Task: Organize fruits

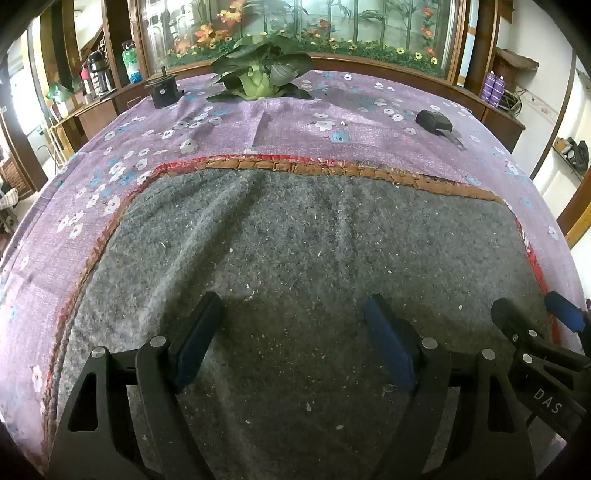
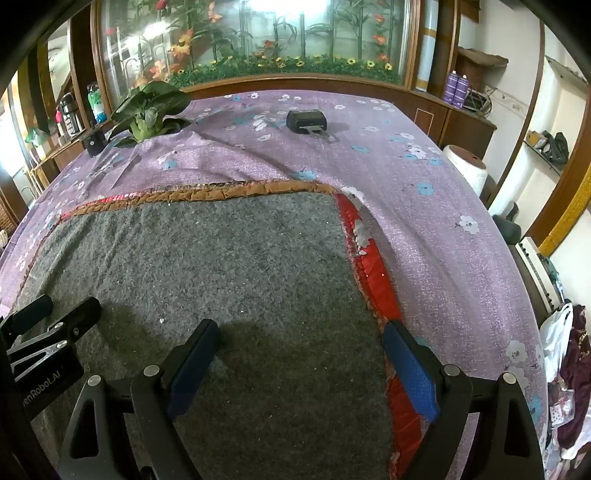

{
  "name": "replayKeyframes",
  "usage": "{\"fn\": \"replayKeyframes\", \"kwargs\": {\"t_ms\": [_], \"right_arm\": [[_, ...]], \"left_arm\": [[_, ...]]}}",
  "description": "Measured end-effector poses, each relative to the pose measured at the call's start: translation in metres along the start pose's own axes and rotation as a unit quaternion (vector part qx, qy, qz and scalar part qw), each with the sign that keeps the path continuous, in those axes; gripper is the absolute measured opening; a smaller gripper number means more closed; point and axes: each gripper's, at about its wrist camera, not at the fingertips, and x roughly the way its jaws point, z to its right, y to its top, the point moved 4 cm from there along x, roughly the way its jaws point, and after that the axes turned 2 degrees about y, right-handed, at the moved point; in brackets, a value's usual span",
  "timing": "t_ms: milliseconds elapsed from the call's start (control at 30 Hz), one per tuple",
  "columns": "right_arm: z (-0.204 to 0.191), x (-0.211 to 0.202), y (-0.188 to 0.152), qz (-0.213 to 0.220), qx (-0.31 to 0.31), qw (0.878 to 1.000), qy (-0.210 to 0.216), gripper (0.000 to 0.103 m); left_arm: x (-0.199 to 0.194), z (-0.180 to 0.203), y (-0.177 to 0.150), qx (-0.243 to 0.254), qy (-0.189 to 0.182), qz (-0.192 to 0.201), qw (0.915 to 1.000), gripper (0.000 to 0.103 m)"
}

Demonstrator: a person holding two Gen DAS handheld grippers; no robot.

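No fruit shows in either view. A leafy green vegetable (image 1: pixel 258 74) lies at the far end of the table; it also shows in the right wrist view (image 2: pixel 147 110). My left gripper (image 1: pixel 293 317) is open and empty, low over a grey felt mat (image 1: pixel 295 240). My right gripper (image 2: pixel 299 336) is open and empty over the mat's right edge (image 2: pixel 258 258). The right gripper also shows at the right edge of the left wrist view (image 1: pixel 532 310), and the left gripper at the left edge of the right wrist view (image 2: pixel 66 306).
The table carries a purple flowered cloth (image 1: pixel 295 118). A black cylindrical object (image 1: pixel 162 90) stands at the far left and a black buckle-like object (image 1: pixel 436 122) at the far right. Behind the table runs a wooden cabinet with a painted glass panel (image 1: pixel 295 29).
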Motion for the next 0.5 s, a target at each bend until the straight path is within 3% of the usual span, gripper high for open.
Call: {"fn": "replayKeyframes", "kwargs": {"t_ms": [500], "right_arm": [[0.0000,-0.0002,-0.0002,0.000,0.000,1.000,0.000,0.090]], "left_arm": [[-0.0002,0.0004,0.0000,0.000,0.000,0.000,1.0000,0.081]]}}
